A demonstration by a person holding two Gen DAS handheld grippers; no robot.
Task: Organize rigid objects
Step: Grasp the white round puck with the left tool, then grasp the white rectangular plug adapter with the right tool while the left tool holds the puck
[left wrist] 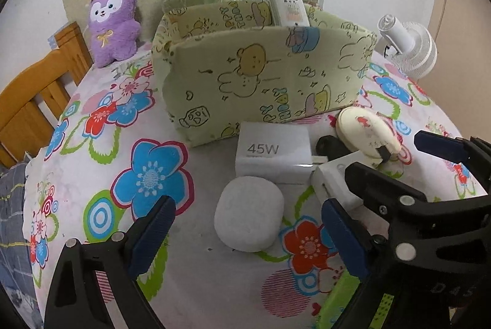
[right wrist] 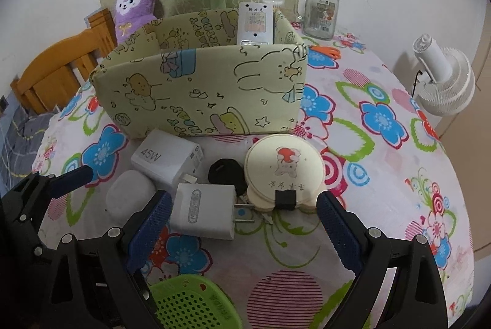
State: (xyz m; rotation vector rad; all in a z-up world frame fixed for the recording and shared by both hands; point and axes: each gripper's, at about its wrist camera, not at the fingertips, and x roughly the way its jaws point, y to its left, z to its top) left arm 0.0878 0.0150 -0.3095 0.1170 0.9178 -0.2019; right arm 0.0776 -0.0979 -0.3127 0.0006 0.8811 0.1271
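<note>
Presently, before the fabric bin (right wrist: pixel 199 89): 45W charger (right wrist: pixel 165 158), white case (left wrist: pixel 248 214), small charger (right wrist: pixel 205 210), cream mirror (right wrist: pixel 285 172), crowded and touching. Left gripper (left wrist: pixel 245 232) and right gripper (right wrist: pixel 242 224): both spread, empty. Risk: fingers nudging neighbours during a grab.

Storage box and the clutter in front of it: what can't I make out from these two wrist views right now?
- Storage box interior: its front wall hides the contents in both views; only the white device pokes out.
- Black object: mostly covered by the round cream case and small white charger.
- Green perforated item: cut off by the right wrist view's bottom edge.
- Small charger in the left wrist view: hidden behind the right gripper.
</note>
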